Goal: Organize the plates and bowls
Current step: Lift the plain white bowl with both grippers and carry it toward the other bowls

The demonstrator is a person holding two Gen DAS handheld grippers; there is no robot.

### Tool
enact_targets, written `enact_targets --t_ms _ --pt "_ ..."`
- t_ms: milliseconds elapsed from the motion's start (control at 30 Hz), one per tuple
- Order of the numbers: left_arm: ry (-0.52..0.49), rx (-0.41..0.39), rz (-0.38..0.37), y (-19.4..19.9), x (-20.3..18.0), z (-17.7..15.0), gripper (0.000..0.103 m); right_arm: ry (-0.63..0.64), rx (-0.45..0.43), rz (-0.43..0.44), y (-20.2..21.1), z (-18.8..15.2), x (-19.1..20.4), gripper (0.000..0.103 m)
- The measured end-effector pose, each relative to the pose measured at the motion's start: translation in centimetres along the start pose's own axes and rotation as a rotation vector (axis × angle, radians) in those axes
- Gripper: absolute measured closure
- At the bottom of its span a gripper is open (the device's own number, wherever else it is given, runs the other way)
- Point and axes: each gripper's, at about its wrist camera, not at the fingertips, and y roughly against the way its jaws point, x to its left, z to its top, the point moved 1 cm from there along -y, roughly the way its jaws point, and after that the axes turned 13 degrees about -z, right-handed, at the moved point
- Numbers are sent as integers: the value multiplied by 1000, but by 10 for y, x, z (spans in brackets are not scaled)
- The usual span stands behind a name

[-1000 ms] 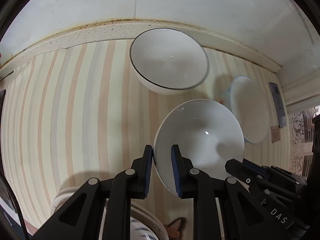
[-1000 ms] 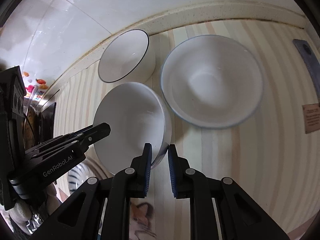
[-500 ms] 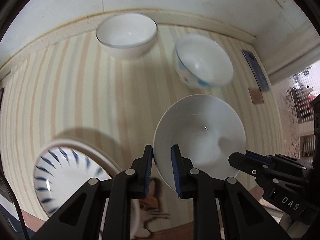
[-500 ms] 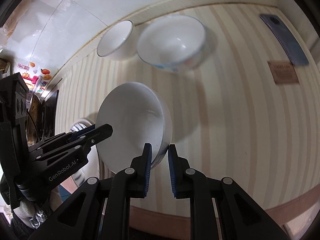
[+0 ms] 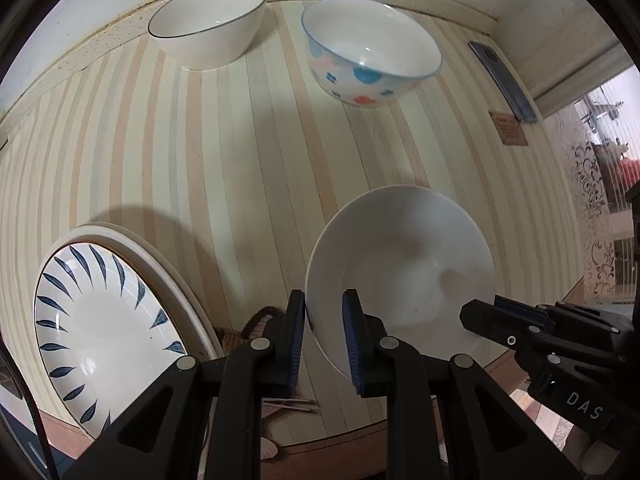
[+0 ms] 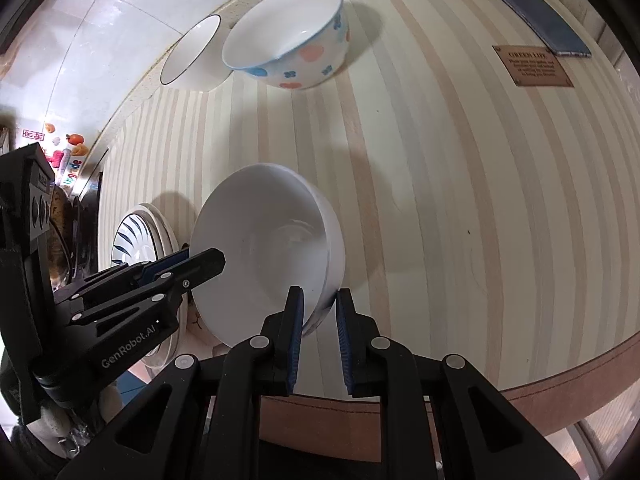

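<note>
Both sets of jaws are clamped on the rim of one plain white bowl [image 5: 400,268]: the left gripper [image 5: 323,336] pinches its left edge, one blue pad inside the rim and one outside, while the right gripper [image 6: 318,334] grips the opposite edge the same way. The bowl hangs between the two tools, tilted so its hollow faces the cameras, above the near part of the striped table [image 5: 224,152]. To its left, near the table's front edge, lies a white plate with blue leaf strokes [image 5: 96,332] resting on a larger plain plate whose rim shows around it. Well apart, toward the back wall, stand a white bowl with a thin dark rim [image 5: 208,28] and, just beside it to the right, a bowl with blue and pink spots [image 5: 372,52]. Further right lie a dark phone [image 6: 532,16] and a small brown plaque [image 6: 534,66].
</note>
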Motion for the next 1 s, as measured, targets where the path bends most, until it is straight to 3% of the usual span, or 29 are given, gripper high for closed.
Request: enact_targets --t_ms 300,433,467,533,567,800,1000 --pt "15 -9 -21 6 -5 2 86 -13 51 28 -3 6 0 85" --pt "19 -93 -52 42 -12 17 85 -42 26 58 22 19 -11 84" --pt "18 -110 -59 50 -13 24 84 -54 9 72 30 28 -15 81" --pt "20 -145 -67 61 -14 42 81 -75 -22 90 42 46 -21 58" --pt "22 -154 -65 63 -14 52 79 -88 -39 104 48 61 -24 54" --pt "71 -160 -49 44 2 133 77 -103 -90 96 45 140 -26 53" --pt "90 -75 -44 0 17 174 77 -109 -50 65 8 192 -16 53"
